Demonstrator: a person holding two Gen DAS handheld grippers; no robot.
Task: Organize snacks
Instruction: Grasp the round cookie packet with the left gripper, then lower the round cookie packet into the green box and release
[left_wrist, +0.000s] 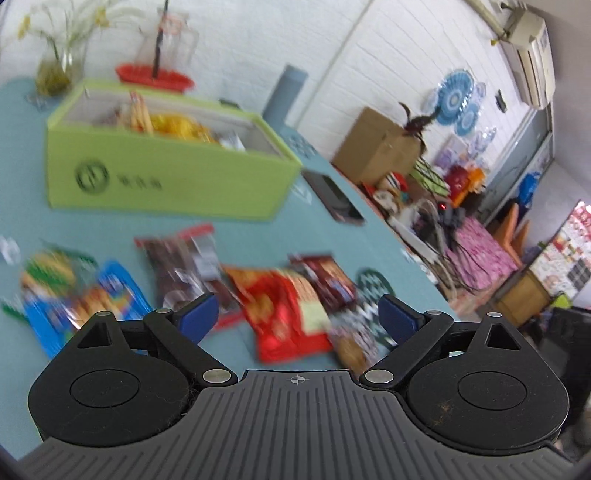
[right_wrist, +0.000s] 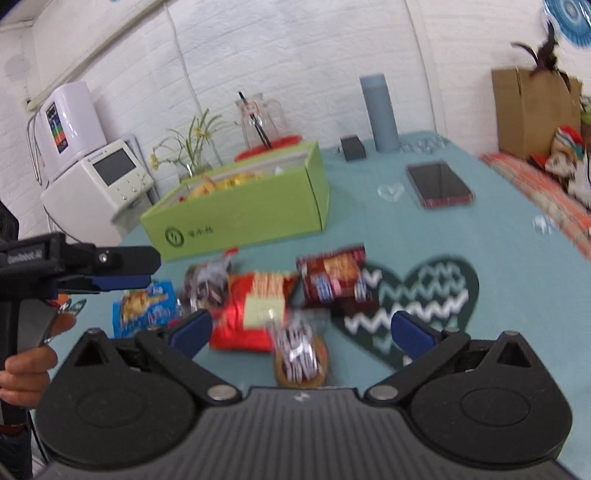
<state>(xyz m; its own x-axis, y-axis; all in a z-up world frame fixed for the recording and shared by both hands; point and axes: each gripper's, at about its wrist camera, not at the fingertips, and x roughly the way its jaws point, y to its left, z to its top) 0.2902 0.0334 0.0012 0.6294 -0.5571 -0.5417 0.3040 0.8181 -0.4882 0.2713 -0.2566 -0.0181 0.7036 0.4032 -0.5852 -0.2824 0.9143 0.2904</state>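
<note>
On the blue tablecloth (right_wrist: 461, 229), near side: six loose snack packets as far as the blur lets me count — one red bag (right_wrist: 255, 314), one dark red packet (right_wrist: 332, 275) right of it, one blue packet (right_wrist: 144, 304) to the left, one brown clear-wrapped packet (right_wrist: 208, 282) behind, one small round pack (right_wrist: 301, 356) nearest, and one green-topped pack (left_wrist: 48, 266) at far left. One green box (right_wrist: 240, 206) sits further back, open, several snacks already inside; it carries a round dark logo with three characters beside it, too blurred to read. One phone (right_wrist: 439, 182) lies to its right. Left gripper (left_wrist: 299, 317): jaws spread wide, nothing between them. Right gripper (right_wrist: 301, 330): same, spread wide and empty, over the packets. Behind: white brick wall (right_wrist: 295, 55), one glass vase (right_wrist: 192, 162), one grey cylinder (right_wrist: 380, 110).
</note>
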